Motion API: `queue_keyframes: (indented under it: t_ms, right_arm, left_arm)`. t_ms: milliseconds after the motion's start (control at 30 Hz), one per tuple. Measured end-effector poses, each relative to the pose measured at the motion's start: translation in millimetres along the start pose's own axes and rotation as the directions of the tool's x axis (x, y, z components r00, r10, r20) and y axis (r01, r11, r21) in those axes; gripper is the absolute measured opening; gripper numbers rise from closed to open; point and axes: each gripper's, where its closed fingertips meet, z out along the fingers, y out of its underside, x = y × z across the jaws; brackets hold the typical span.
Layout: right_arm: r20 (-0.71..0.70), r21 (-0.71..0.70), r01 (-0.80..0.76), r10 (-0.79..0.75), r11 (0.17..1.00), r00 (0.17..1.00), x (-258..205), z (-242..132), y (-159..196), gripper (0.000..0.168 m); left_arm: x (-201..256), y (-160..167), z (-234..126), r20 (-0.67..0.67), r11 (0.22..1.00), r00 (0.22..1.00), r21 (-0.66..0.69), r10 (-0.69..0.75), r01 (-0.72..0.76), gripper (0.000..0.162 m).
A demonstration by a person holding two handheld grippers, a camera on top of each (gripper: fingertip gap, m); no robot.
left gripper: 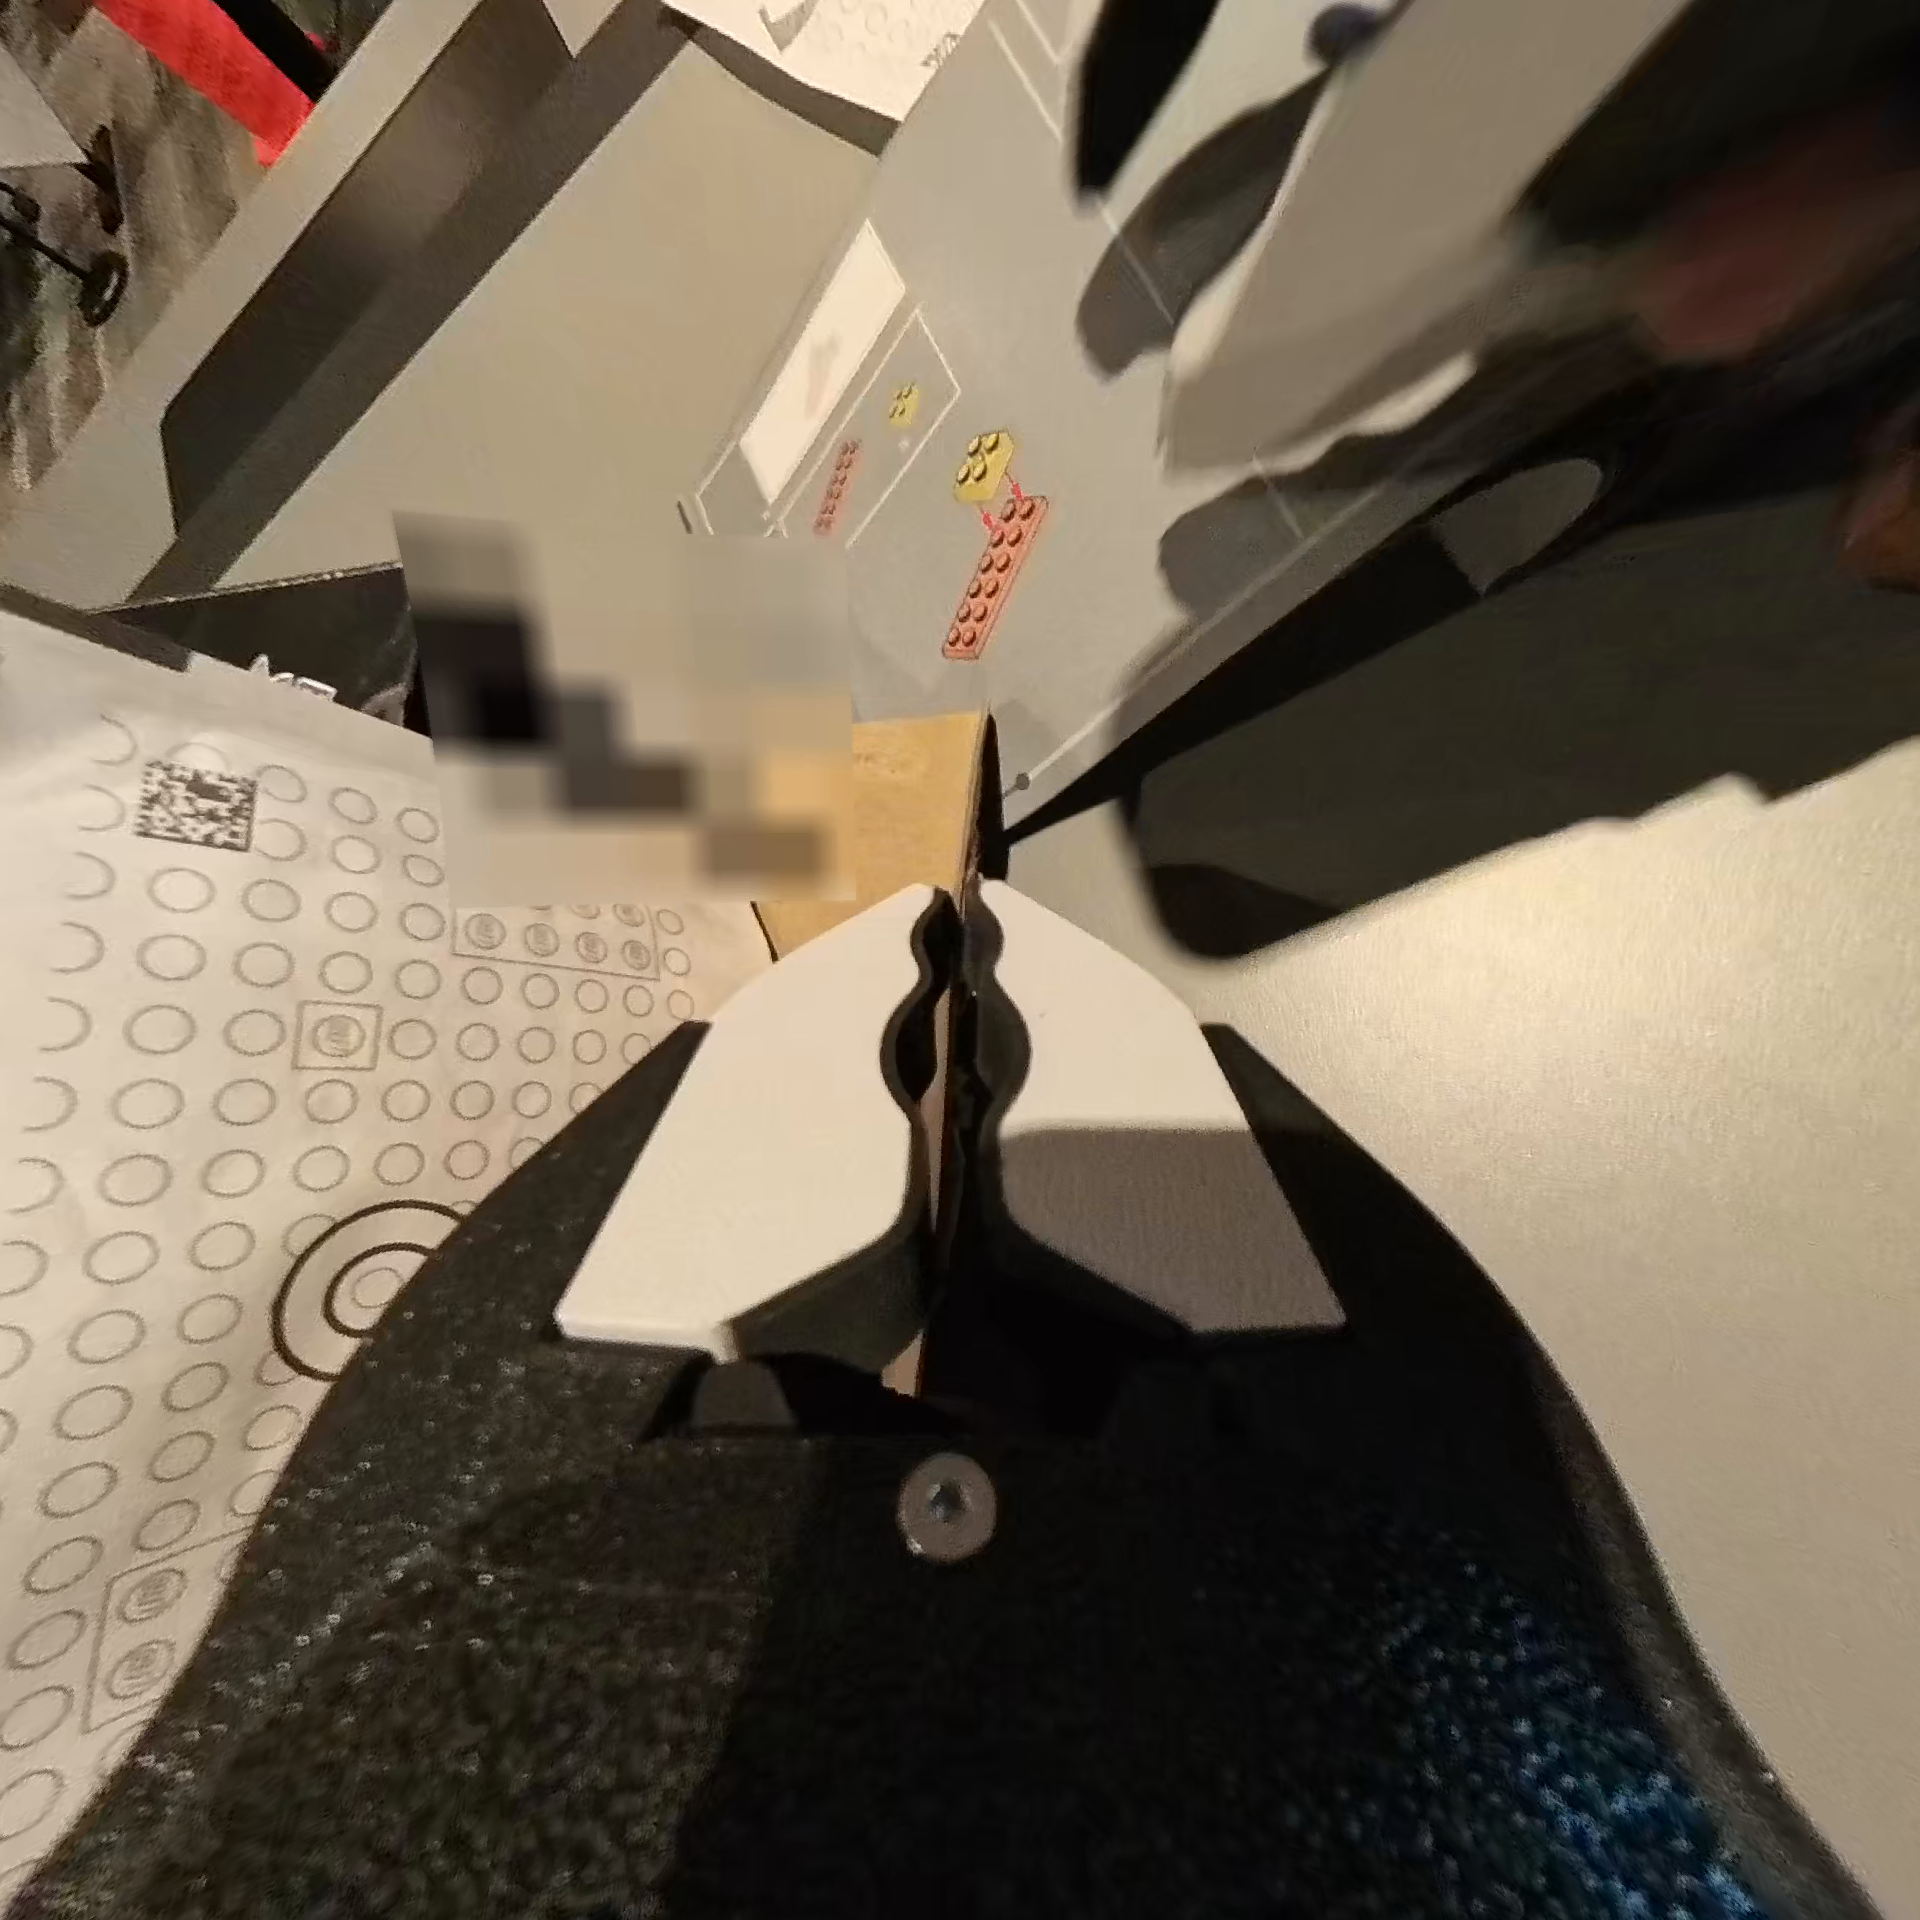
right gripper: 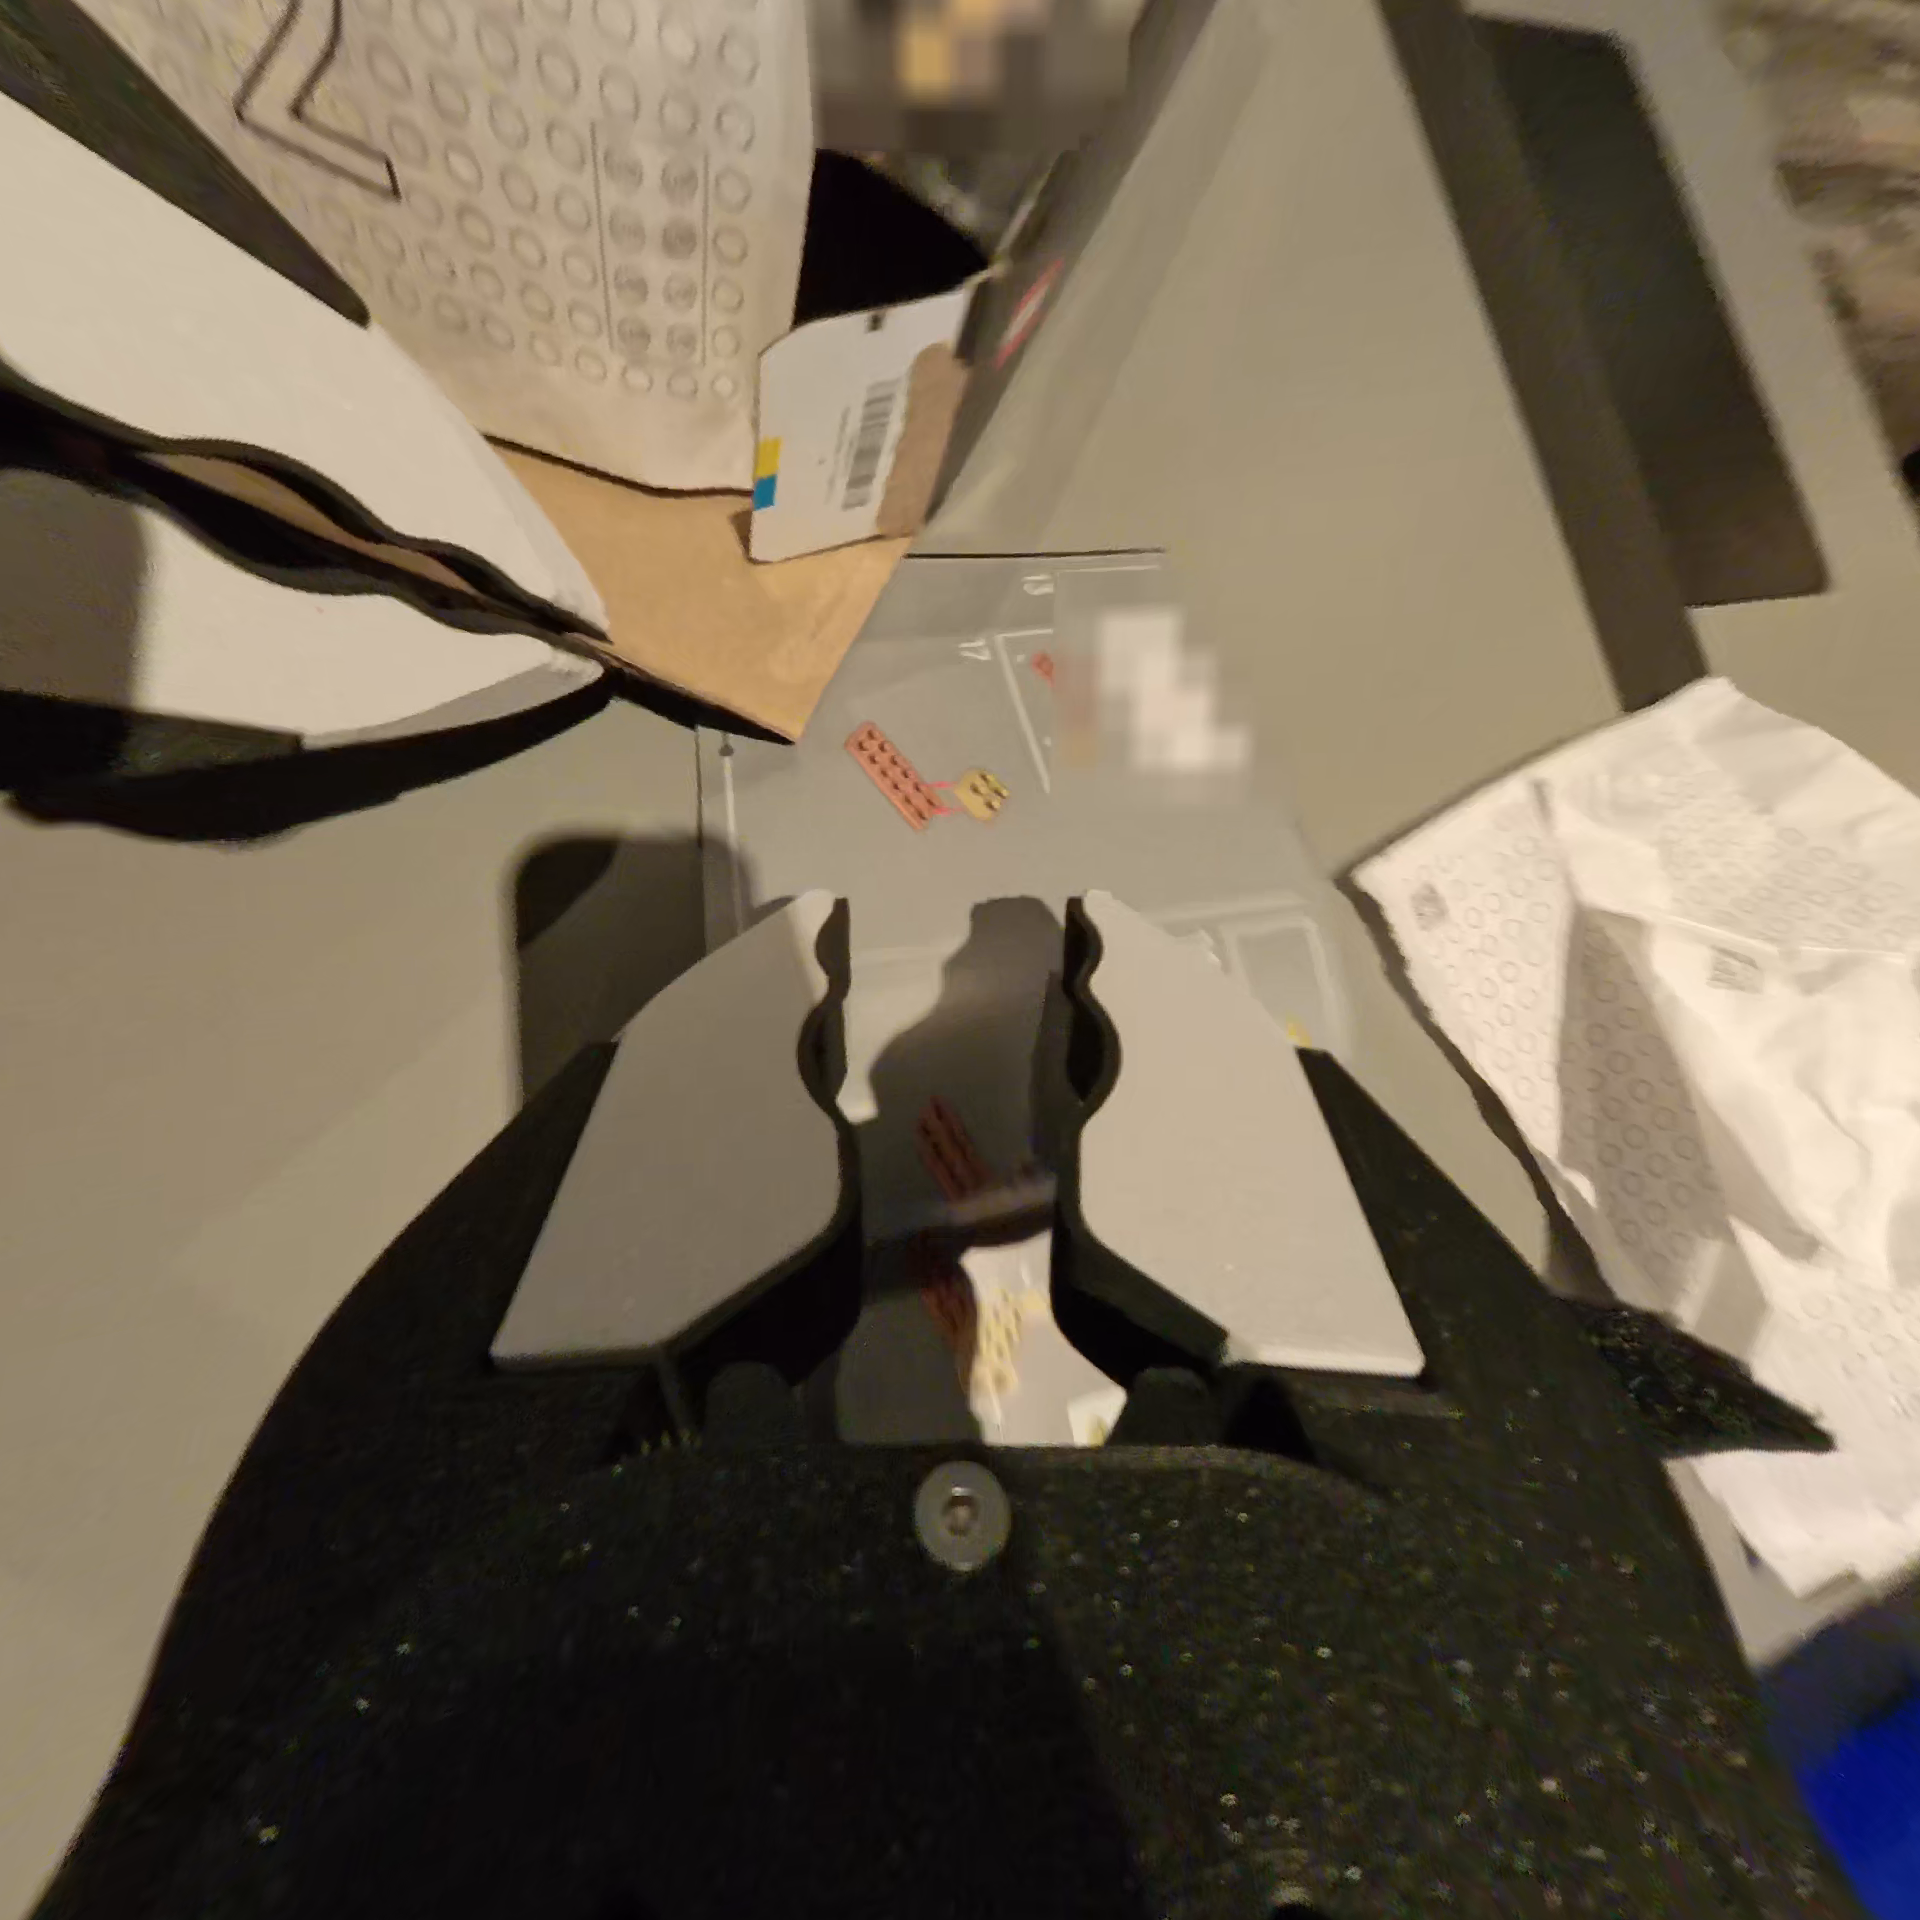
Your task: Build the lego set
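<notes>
Cardboard, brown on its raw side, is what my left gripper [left gripper: 961, 914] has hold of: its jaws are pressed together on the thin edge of a box flap [left gripper: 914, 810], which runs up between the white fingers [left gripper: 790, 1091] and on past their tips. To the left of that grip lies a white paper bag [left gripper: 239, 1039] printed with rows of grey circles and a small square code. Ahead, flat on the pale grey counter [left gripper: 1558, 1143], the instruction booklet [left gripper: 966, 343] lies open, showing drawings of a long reddish-brown plate and a small yellow plate joined by red lines. My right gripper [left gripper: 1403, 260] shows in the upper right of that view, blurred, above the booklet.

From my right wrist, the right gripper [right gripper: 961, 914] has its jaws apart with nothing between the tips. It hangs over the booklet [right gripper: 966, 675]; more of the page shows in the gap between the fingers [right gripper: 707, 1122], with dark reddish and pale yellow brick drawings on it, blurred. Whether any of these is a real brick I cannot tell. At the upper left my left gripper [right gripper: 592, 644] bites the cardboard flap [right gripper: 707, 613] of the box, whose white end panel [right gripper: 831, 447] carries a barcode and small yellow and blue squares. The printed paper bag [right gripper: 540, 208] stands in that box. A second bag [right gripper: 1662, 1039], crumpled and white, lies on the counter [right gripper: 260, 1039] to the right of the booklet.
</notes>
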Motion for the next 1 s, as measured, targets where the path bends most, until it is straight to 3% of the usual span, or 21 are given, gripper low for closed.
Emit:
queue_keyframes:
  t_ms: [167, 367, 1000]
  right_arm:
    - [-0.04, 0.001, -0.109, 0.109, 0.994, 0.993, 14, -42, 27, 0.04]
    - [-0.021, -0.106, -0.164, 0.163, 0.981, 0.986, 7, -33, 69, 0.04]
    - [0.037, -0.075, -0.109, 0.112, 0.991, 0.993, -2, -12, 46, 0.033]
  left_arm:
    - [0, -1, 0, -0.005, 1.0, 1.0, 0.009, -0.013, 0.013, 0.002]
    - [0, -3, 1, -0.016, 1.0, 1.0, 0.021, -0.02, 0.02, 0.002]
    - [-9, -4, -9, 0.013, 0.999, 0.999, 0.034, -0.031, 0.031, 0.002]
